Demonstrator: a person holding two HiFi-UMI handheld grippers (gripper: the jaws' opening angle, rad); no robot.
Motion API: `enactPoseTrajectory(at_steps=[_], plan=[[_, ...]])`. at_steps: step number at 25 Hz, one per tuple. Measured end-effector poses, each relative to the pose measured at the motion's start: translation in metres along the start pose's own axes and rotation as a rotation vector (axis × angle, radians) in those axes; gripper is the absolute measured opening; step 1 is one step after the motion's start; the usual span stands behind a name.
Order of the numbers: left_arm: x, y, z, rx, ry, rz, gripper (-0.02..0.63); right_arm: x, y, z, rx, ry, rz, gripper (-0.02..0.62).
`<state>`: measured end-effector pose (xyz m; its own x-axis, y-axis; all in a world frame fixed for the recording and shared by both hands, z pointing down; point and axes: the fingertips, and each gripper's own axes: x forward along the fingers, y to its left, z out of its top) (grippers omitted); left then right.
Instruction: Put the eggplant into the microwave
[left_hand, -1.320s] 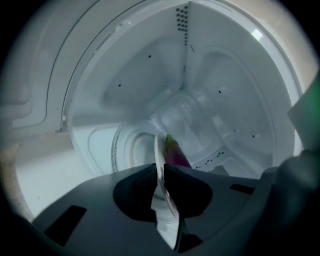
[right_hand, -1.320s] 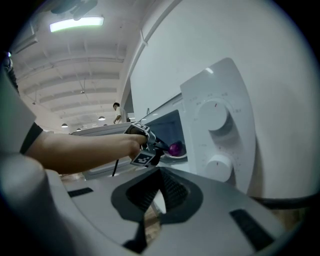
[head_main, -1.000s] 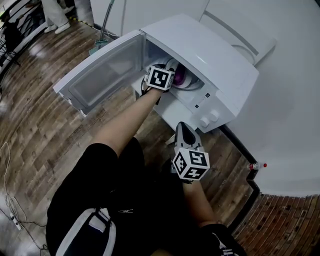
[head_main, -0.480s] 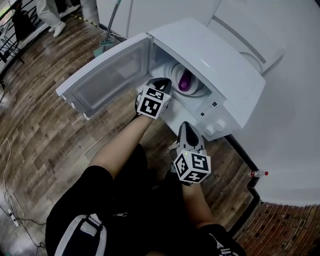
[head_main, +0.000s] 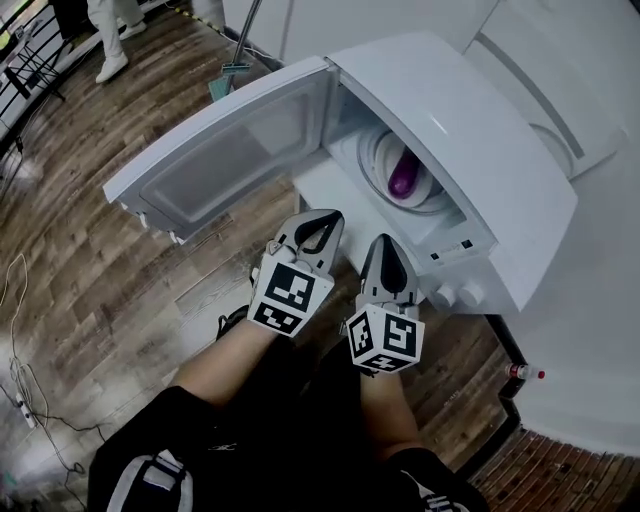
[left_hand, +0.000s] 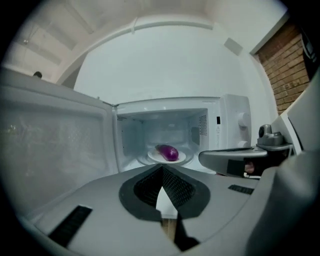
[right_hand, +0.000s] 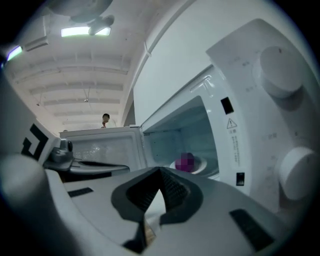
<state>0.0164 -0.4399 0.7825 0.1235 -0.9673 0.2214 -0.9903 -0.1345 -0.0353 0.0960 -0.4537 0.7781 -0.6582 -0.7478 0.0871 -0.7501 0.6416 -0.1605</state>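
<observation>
Eggplant (head_main: 403, 178) lay on the white plate (head_main: 425, 200) inside the microwave (head_main: 470, 130), whose door (head_main: 215, 150) stood wide open to the left. Left hand-held gripper (head_main: 322, 220) was fully closed, pads together, nothing btwn them. It hung in front of the open cavity, pointing in at the eggplant, well short of it. Right hand-held gripper (head_main: 386, 246) was just beside it, likewise closed & empty, aimed toward the control panel w/ its two knobs (head_main: 456, 295). Both were held above the wood floor (head_main: 90, 260), close to the microwave's front. A small red-capped bottle (head_main: 526, 373) sat by the wall at far right, well apart from both.
</observation>
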Motion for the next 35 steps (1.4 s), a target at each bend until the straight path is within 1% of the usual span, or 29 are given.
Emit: enactPoseTrajectory(at_steps=[1, 3, 5, 7, 11, 13, 16, 18, 20, 22, 25, 27, 30, 35], plan=[[-0.002, 0.000, 0.010, 0.013, -0.011, 0.005, 0.000, 0.000, 0.000, 0.007, 0.003, -0.009, -0.005, 0.014], [-0.007, 0.002, 0.037, 0.015, -0.030, 0.008, 0.000, -0.001, 0.002, 0.024, 0.006, -0.014, -0.014, 0.012], [-0.014, 0.004, 0.066, -0.011, -0.024, 0.001, 0.000, -0.003, 0.009, 0.048, 0.001, 0.005, -0.017, 0.014], [-0.023, 0.003, 0.100, -0.035, 0.001, -0.014, 0.000, -0.008, 0.020, 0.084, -0.010, 0.026, -0.012, 0.012], [-0.045, 0.001, 0.184, -0.032, 0.053, -0.033, 0.000, -0.018, 0.038, 0.183, -0.023, 0.037, -0.014, 0.014], [-0.062, 0.005, 0.237, -0.043, 0.063, -0.030, 0.000, -0.023, 0.049, 0.240, -0.017, 0.041, -0.017, 0.012], [-0.085, 0.008, 0.320, -0.063, 0.074, -0.036, 0.000, -0.031, 0.068, 0.331, -0.053, 0.025, -0.017, 0.014], [-0.099, 0.006, 0.369, -0.069, 0.085, -0.040, 0.000, -0.039, 0.076, 0.388, -0.053, 0.017, -0.021, 0.012], [-0.117, -0.001, 0.410, -0.072, 0.094, -0.039, 0.000, -0.056, 0.081, 0.433, -0.034, 0.026, -0.029, 0.014], [-0.133, -0.010, 0.444, -0.071, 0.095, -0.039, 0.000, -0.075, 0.082, 0.466, -0.025, 0.040, -0.040, 0.014], [-0.151, -0.025, 0.482, -0.066, 0.068, -0.041, 0.000, -0.097, 0.078, 0.496, -0.015, 0.048, -0.056, 0.012], [-0.159, -0.036, 0.496, -0.049, 0.052, -0.047, 0.000, -0.108, 0.075, 0.506, -0.003, 0.034, -0.062, 0.014], [-0.168, -0.047, 0.506, -0.025, 0.042, -0.056, 0.000, -0.118, 0.075, 0.519, 0.010, 0.005, -0.063, 0.014], [-0.178, -0.049, 0.514, -0.035, 0.033, -0.061, 0.000, -0.124, 0.083, 0.531, 0.008, -0.025, -0.048, 0.014]])
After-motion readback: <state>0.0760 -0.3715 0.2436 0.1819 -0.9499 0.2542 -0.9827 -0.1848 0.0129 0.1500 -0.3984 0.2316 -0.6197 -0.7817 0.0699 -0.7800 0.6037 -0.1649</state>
